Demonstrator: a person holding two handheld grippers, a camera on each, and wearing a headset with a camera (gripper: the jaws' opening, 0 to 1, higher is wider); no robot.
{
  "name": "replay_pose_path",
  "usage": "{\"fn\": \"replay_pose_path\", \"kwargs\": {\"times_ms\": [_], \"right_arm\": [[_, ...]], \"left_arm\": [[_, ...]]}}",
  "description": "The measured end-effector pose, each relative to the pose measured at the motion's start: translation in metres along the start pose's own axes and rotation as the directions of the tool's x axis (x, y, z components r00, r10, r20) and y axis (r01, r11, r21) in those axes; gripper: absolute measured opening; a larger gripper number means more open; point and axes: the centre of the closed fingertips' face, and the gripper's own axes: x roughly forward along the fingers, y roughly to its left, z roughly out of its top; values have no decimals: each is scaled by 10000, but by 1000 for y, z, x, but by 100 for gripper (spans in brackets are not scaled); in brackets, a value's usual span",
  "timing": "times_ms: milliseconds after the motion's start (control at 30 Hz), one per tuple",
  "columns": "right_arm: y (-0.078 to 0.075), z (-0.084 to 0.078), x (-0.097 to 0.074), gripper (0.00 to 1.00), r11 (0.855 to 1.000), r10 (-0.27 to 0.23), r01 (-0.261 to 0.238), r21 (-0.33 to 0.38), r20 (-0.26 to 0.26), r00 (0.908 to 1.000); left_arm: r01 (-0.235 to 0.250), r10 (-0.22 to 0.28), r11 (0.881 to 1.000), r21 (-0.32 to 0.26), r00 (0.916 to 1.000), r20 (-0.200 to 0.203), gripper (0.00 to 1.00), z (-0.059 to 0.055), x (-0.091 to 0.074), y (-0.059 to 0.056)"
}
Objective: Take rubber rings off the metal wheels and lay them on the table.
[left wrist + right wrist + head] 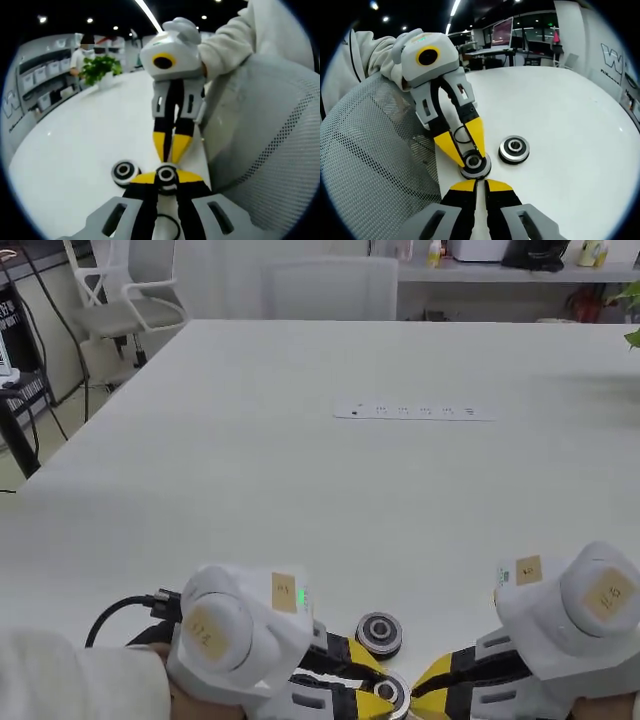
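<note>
Head view looks down over a broad white table (300, 490). At its near edge the two claws meet nose to nose, the left gripper (365, 685) coming in from the left and the right gripper (425, 688) from the right. Their bulky white housings cover much of their own jaws. Between the yellow tips sits a small round metal wheel (388, 693), partly hidden by them. Just beyond it, lying flat and free on the table, is a second metal wheel wearing a black rubber ring (379, 632).

In the right gripper view the left gripper's yellow fingers are spread to the width of the first wheel and press on either side of it, so that claw has it clamped. The right gripper's own jaws are drawn almost together (only a sliver of gap), with their tips right at the wheel's near rim. Whether they pinch anything there I cannot tell. A thin black rubber loop (463, 135) shows in the gap between the left gripper's fingers; whether it lies on the table is unclear.

A grey mesh chair back (375, 170) crowds the table edge behind the grippers. A black cable (115, 612) runs to the left gripper's housing, and a flat white socket strip (412, 412) lies mid-table. White chairs (120, 300) stand past the far corner. The left gripper view catches a potted green plant (102, 70) at the table's far end.
</note>
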Motion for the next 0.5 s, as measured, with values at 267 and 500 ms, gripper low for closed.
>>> {"fn": "replay_pose_path", "kwargs": {"times_ms": [267,500], "right_arm": [[8,3,6,22,9997,258,-257,-19,118,9996],[7,5,9,22,9996,213,-218,161,295,9993]], "left_arm": [[-3,3,10000,-32,10000,22,14,0,0,0],[0,0,10000,-35,10000,30,14,0,0,0]]}}
